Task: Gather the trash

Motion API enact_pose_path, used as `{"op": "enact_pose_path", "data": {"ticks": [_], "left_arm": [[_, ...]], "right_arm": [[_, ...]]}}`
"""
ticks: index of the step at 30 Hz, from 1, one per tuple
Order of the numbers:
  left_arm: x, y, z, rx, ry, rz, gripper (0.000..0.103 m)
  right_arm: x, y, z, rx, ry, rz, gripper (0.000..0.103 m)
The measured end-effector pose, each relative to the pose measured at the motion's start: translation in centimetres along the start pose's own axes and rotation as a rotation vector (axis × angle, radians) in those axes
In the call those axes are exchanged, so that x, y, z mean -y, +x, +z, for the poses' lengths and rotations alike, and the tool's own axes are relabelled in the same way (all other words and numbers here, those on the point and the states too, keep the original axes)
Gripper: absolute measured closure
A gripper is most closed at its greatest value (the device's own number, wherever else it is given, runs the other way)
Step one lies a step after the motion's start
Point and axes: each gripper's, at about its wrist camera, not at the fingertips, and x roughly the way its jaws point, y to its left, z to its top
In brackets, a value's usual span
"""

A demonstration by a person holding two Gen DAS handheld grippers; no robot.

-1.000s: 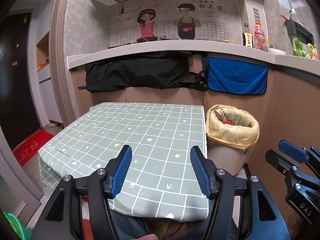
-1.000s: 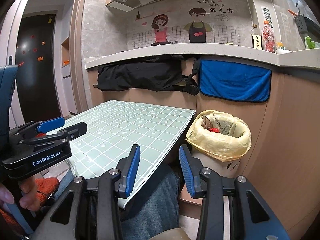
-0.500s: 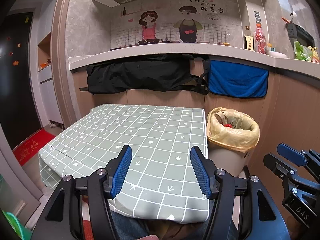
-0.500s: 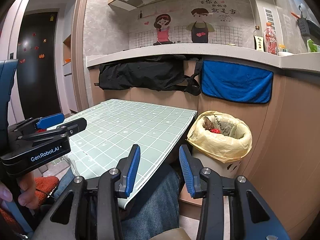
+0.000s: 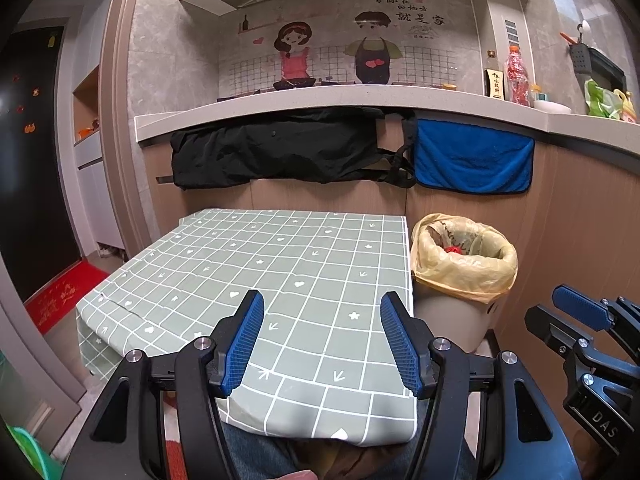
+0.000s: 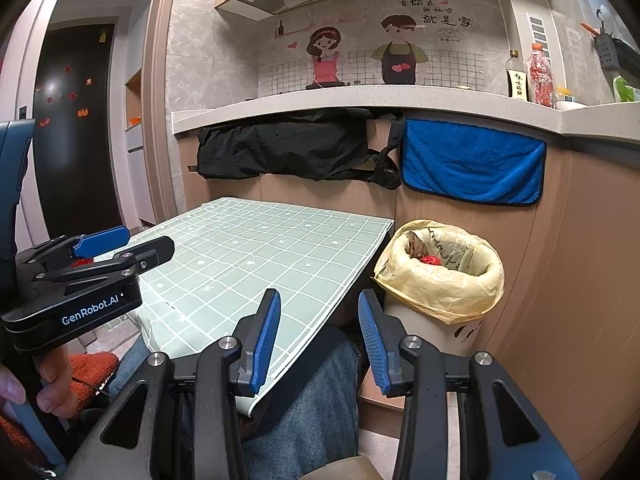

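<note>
In the left wrist view the left gripper is seen at the lower centre, its blue pads spread apart with nothing between them, only the table showing through the gap; the table's green checked cloth is seen bare across the middle of the frame; the bin, lined with a yellow bag, is placed just beside the table's right edge at the centre right, and a red scrap with other crumpled trash is seen inside it; the right gripper is seen from the side at the lower right edge. In the right wrist view the right gripper is held at the lower centre, released, its pads apart and empty above a knee in jeans; the bin is seen at the centre right, against the wooden counter front; the left gripper is seen at the left edge, over the table's near corner, gripped from below by a hand; a black cloth and a blue towel are hung under the counter in the upper half.
</note>
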Motion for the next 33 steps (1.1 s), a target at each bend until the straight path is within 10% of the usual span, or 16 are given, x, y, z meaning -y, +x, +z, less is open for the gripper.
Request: {"op": "enact_pose_path", "data": {"ticks": [33], "left_arm": [[0.20,0.17,-0.08,-0.008,-0.004,-0.028,0.042]], "right_arm": [[0.76,-0.39,-0.62,0.001,0.028,-0.014,0.064]]}}
